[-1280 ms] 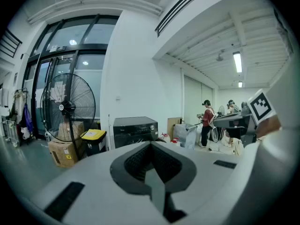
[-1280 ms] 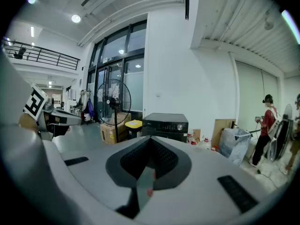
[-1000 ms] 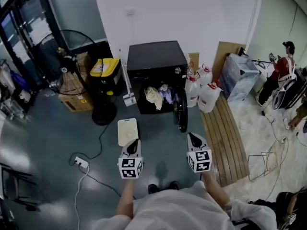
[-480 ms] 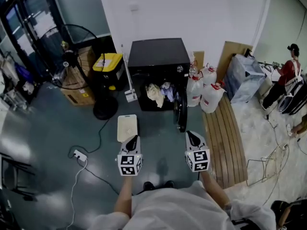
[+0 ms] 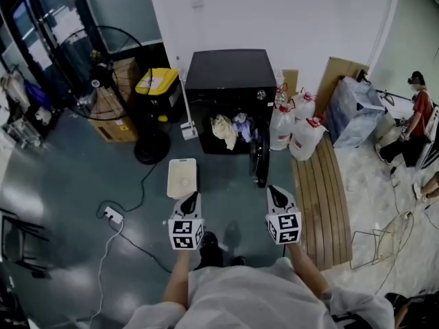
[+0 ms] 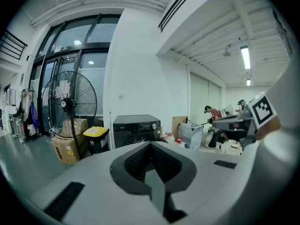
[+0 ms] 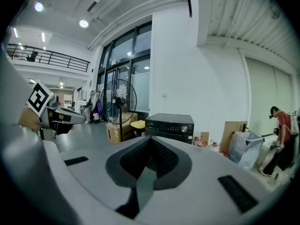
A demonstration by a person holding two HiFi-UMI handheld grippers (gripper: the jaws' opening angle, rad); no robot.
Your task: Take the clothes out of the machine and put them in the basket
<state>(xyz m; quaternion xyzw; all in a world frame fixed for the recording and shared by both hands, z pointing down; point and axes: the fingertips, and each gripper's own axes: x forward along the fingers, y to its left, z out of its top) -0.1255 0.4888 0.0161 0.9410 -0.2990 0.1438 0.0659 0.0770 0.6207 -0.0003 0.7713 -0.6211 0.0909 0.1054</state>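
Floor [image 5: 62, 184] is smooth and pretty glossy, with light bouncing off it. The machine [image 5: 226, 74] looks like black metal with a matt-ish top, and the clothes [image 5: 223, 129] in its opening are soft, crumpled cloth. The basket [image 5: 182, 177] looks like pale plastic. On the right are bare wooden slats [image 5: 322, 197]; far left is a plain cardboard box [image 5: 110, 115]. The left gripper [image 6: 151, 149] and right gripper [image 7: 150, 144] are matt grey plastic.

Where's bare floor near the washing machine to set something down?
Bare grey floor: between the cream rectangular basket and the open door of the black machine, and left of the white power strip. Crowded: white jugs right of it, black fan stand and yellow-lidded bin left.
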